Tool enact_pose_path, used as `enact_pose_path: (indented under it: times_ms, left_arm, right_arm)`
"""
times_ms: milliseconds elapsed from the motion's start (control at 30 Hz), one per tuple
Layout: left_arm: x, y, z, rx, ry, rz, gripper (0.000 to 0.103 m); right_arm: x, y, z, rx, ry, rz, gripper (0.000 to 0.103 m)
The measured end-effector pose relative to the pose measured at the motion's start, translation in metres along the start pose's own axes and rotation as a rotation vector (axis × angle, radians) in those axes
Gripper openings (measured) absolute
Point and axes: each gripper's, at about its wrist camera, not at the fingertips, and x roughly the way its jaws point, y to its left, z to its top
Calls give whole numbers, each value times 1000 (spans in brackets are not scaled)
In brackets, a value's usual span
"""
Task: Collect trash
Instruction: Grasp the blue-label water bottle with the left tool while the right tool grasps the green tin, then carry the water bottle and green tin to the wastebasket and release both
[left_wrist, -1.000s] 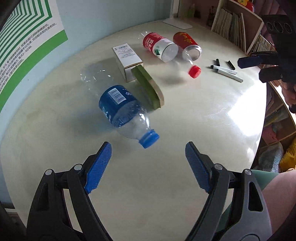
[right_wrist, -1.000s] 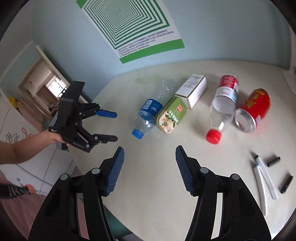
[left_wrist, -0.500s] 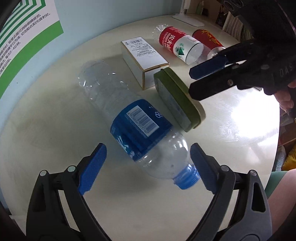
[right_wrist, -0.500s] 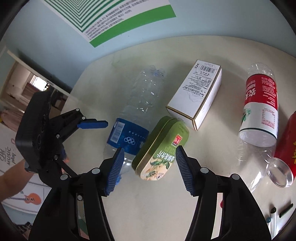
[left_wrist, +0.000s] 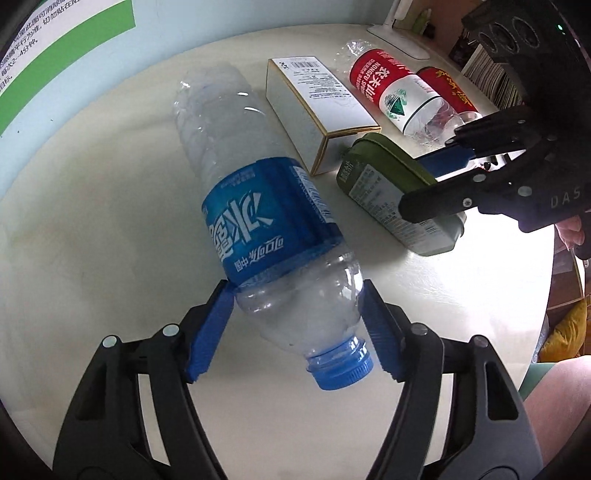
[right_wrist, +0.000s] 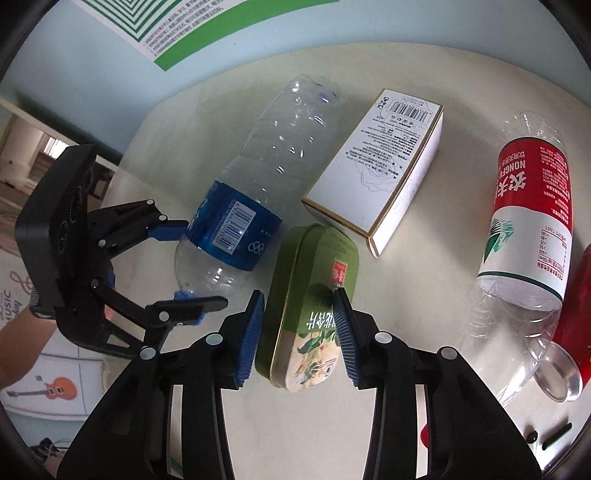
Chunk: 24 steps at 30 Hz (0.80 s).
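The left hand-held gripper (left_wrist: 297, 325) is clamped on the shoulder of the blue-labelled bottle (left_wrist: 266, 221), blue pads pressing both sides just above its cap, the body lying ahead on the bench (left_wrist: 92, 206). The right hand-held gripper (right_wrist: 299, 328) is clamped on the green tin (right_wrist: 314, 295), which sits on edge between its pads. Beyond the tin lies the white box (right_wrist: 380, 166); to its right, the red-labelled bottle (right_wrist: 528, 229).

- Your left wrist view looks close along the table (left_wrist: 92, 184), toward the shelves.
- Your right wrist view looks down steeply, toward the wall.
- Both share the blue-label bottle (left_wrist: 266, 221) (right_wrist: 236, 229) and green tin (left_wrist: 391, 192) (right_wrist: 314, 295).
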Motion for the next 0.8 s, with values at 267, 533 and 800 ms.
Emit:
enact_pose_path:
  times_ms: [267, 533, 800]
  left_arm:
    - [-3, 0, 20, -28, -42, 67, 96]
    - [6, 11, 30, -54, -12, 6, 70]
    - [-8, 7, 18, -42, -2, -14, 64]
  right_arm:
    - [-1, -7, -11, -51, 26, -80, 33]
    - [-8, -26, -21, -41, 31, -37, 24]
    - [-28, -40, -42, 0, 30, 16, 24]
